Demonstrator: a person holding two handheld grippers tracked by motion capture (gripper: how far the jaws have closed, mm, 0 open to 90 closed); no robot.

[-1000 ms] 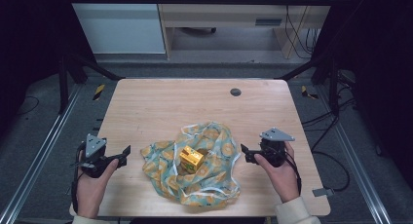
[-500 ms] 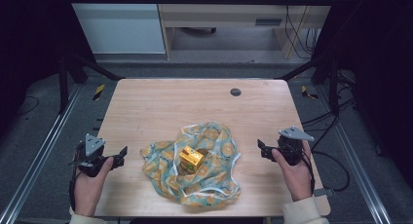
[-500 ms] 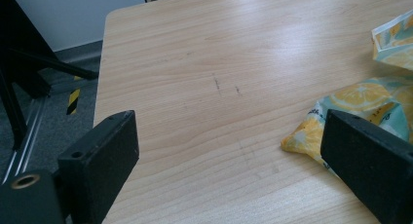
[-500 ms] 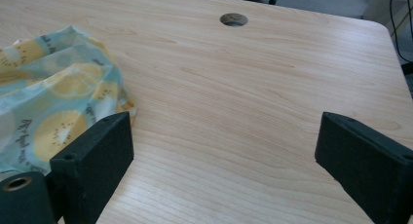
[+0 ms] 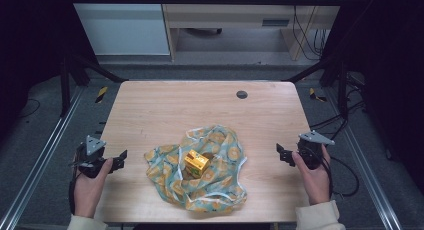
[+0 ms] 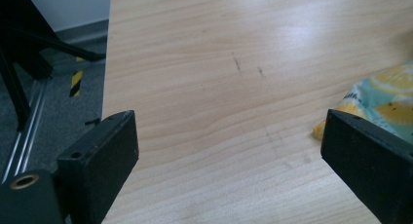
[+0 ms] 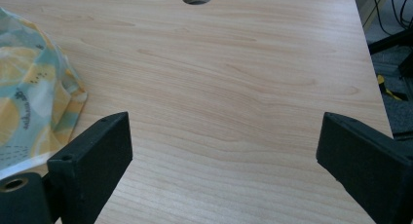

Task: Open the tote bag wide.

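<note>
L black two-jaw gripper [image 5: 119, 159] sits at the table's L edge, about where it was 1 s ago; jaws wide apart, nothing between them, bare wood in the L gripper view. Just R of it lies the crumpled teal cloth w/ yellow lemon-slice print [image 5: 200, 172], thin, soft, rumpled into folds, white-trimmed edge; unmoved since earlier. On the cloth's middle stands a small yellow-orange box [image 5: 196, 162], glossy, blocky, tilted; printing on it too small to read. Light wood-grain table [image 5: 200, 110], rounded corners, smooth, w/ a round dark cable hole [image 5: 242, 94] near the far side. R black two-jaw gripper [image 5: 281, 152] has pulled back from the cloth toward the R edge vs 1 s ago; jaws wide, empty, well apart from the cloth.
</note>
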